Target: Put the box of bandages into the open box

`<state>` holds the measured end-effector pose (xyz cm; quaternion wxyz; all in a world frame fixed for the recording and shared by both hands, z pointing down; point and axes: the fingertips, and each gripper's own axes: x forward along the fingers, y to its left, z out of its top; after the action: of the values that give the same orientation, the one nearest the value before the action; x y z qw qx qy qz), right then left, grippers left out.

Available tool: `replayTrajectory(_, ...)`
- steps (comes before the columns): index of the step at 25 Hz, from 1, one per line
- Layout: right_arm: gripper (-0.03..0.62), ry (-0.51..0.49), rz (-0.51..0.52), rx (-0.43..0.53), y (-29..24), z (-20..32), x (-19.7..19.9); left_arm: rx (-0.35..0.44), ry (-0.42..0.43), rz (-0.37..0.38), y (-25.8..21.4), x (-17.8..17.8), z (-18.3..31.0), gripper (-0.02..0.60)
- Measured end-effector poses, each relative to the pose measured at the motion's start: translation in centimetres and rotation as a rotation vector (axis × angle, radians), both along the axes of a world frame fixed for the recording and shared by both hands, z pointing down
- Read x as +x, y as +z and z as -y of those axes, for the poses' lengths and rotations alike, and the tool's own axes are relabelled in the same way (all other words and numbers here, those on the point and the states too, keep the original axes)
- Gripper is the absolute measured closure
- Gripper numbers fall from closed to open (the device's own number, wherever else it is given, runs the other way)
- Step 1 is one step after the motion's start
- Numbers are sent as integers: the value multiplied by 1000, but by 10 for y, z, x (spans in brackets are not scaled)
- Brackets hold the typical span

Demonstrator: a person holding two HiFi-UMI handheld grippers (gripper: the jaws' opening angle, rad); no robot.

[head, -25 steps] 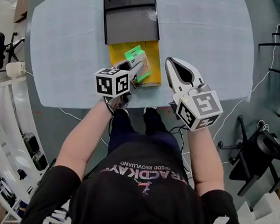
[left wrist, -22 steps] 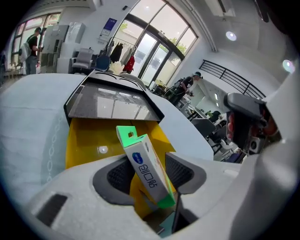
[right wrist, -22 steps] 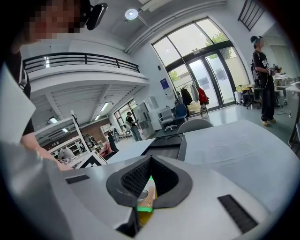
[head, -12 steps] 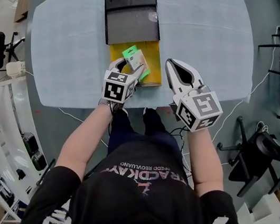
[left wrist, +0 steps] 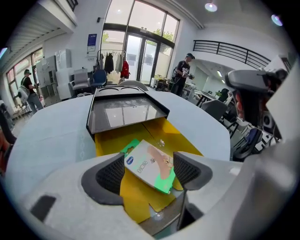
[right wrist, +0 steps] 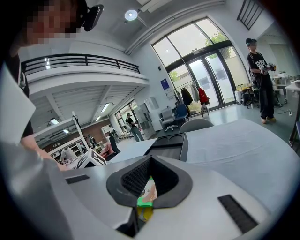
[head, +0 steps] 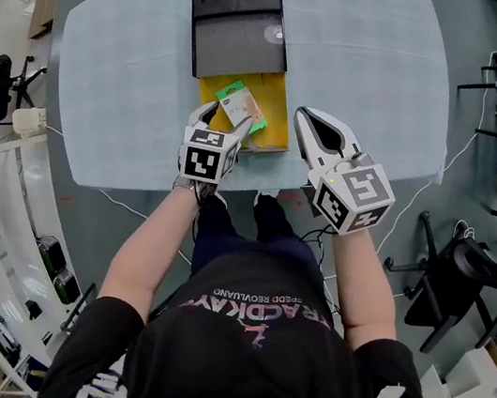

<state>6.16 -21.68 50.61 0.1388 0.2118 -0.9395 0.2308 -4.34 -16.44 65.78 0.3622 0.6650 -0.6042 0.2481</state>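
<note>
On the table (head: 366,71), the bandages (head: 239,108) lie flat in the yellow box (head: 277,117), long axis slanted, under the left tool (head: 214,125), whose jaws have just been spreading wide, clear of them; the right tool (head: 306,118) sits beside that box, closed on nothing.

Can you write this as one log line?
left tool: open, jaws just been opening, nothing gripped | bandage box: lying in yellow open box | right tool: shut

Pale oval table (head: 377,64); open box (head: 281,113) rests on it.
</note>
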Motion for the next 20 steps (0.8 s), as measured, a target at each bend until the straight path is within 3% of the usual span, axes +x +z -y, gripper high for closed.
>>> replayTrajectory(8,583,-6,30,8,-13,-11,0,60,-42,-25,-26,-5,-10,258)
replayTrajectory(16,583,-16,39,45,-38,-21,-4,190,-50,-44,-86,-11,-19,269)
replayTrajectory(20,583,-19,55,79,-58,-23,-10,314,-55,0,-134,-22,-21,418)
